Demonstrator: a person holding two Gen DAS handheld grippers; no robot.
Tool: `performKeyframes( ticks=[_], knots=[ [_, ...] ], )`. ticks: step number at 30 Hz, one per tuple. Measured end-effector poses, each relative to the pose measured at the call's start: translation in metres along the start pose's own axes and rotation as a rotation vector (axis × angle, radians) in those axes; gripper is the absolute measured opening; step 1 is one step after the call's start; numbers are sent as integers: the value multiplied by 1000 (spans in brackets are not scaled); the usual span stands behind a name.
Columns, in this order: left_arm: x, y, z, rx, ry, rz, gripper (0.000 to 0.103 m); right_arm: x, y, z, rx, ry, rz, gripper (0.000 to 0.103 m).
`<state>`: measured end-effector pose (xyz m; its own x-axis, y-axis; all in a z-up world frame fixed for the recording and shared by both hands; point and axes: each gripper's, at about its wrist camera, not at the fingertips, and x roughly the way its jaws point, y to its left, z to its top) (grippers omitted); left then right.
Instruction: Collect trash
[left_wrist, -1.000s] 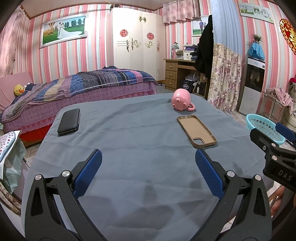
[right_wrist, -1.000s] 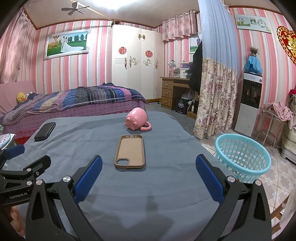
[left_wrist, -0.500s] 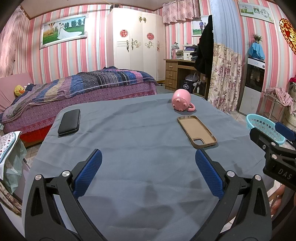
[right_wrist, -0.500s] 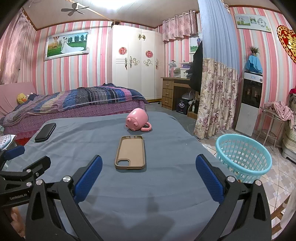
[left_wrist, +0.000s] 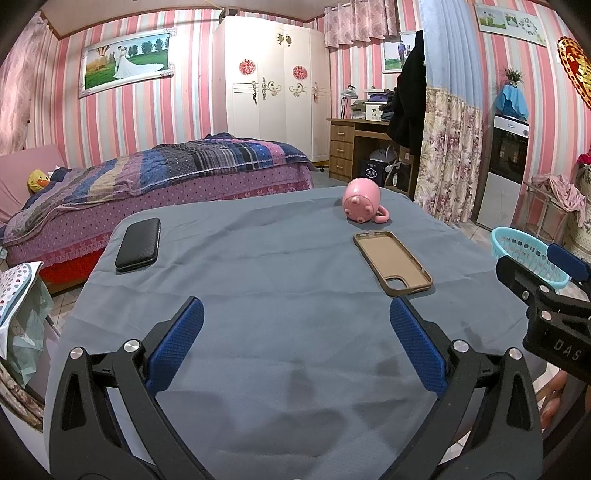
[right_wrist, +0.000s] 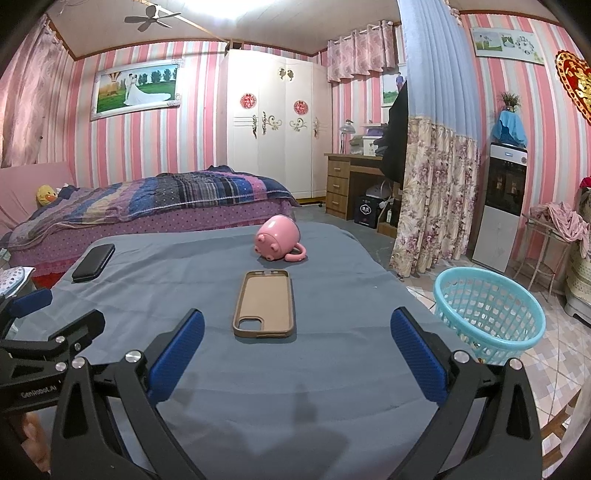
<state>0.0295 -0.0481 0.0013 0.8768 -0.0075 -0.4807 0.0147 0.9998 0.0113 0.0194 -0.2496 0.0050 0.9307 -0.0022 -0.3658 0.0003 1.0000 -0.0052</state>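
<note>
A tan phone case lies face up in the middle of the grey-blue table cloth; it also shows in the left wrist view. A pink pig mug lies on its side behind it, also in the left wrist view. A black wallet-like case lies at the far left, seen too in the right wrist view. My left gripper is open and empty over the near cloth. My right gripper is open and empty, just short of the phone case.
A turquoise basket stands on the tiled floor right of the table, also in the left wrist view. A bed stands beyond the table. A bag hangs at the left edge.
The right gripper has risen slightly, so the scene sits a little lower in its view. The left gripper has not visibly moved.
</note>
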Motion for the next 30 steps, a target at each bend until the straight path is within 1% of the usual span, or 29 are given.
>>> performKeyframes(
  ticks=[10, 30],
  knots=[
    [-5, 2, 1, -6, -12, 6, 98, -1, 0, 0, 1, -4, 1, 99],
    [-6, 0, 1, -3, -7, 9, 98, -2, 1, 2, 4, -7, 4, 99]
  ],
)
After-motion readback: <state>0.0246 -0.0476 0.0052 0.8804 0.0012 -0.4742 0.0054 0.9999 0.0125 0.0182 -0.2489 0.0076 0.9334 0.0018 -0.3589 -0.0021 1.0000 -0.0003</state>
